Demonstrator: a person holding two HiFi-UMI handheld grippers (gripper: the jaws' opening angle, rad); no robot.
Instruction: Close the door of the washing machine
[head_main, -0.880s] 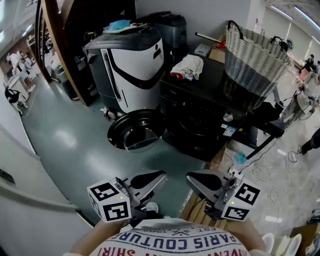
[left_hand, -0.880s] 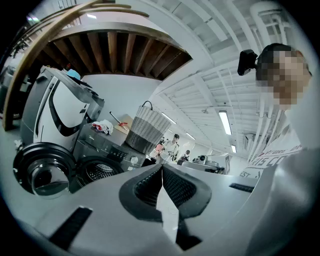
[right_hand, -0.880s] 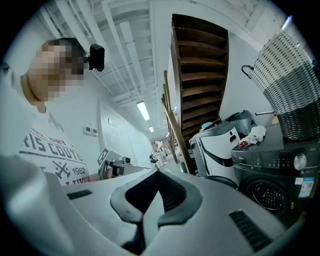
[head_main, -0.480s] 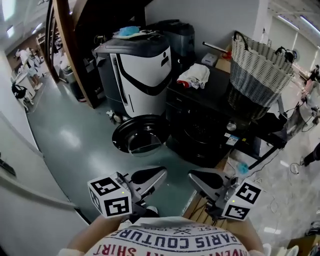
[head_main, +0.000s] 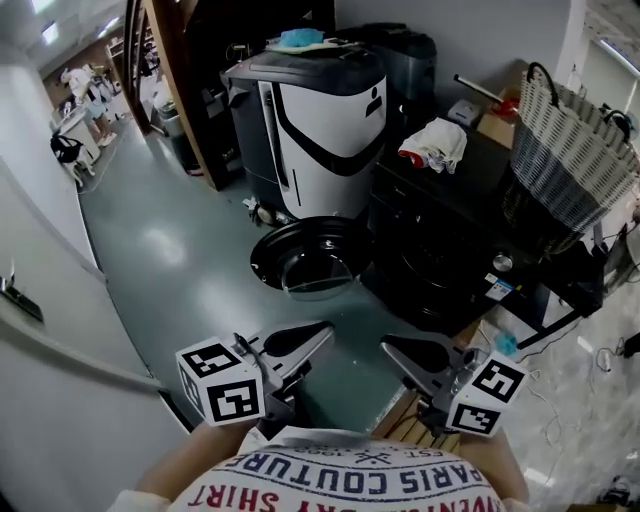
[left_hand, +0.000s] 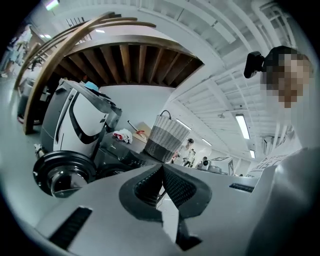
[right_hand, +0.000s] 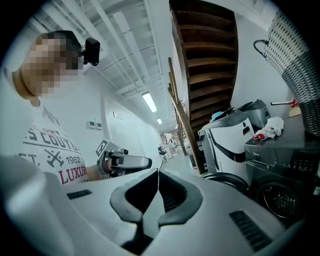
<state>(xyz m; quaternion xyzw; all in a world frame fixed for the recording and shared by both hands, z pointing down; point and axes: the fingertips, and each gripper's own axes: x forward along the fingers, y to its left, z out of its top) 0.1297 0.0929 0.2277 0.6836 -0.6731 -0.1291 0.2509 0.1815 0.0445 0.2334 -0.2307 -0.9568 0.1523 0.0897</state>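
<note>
While door (head_main: 310, 258) open; fingers (left_hand: 145, 188) together

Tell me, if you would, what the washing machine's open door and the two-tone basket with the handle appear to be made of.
The door: a glossy black ring, probably plastic, round a clear bowl-shaped middle that could be glass or clear plastic; both catch reflections.
The basket: matte woven strands, pale above and grey below, perhaps rope or wicker; the weave shows, but the fibre cannot be told.

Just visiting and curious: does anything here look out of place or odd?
The washing machine has its round door hanging wide open, and a crumpled cloth lies on its top near a woven basket. Nothing looks spilled or broken.
</note>
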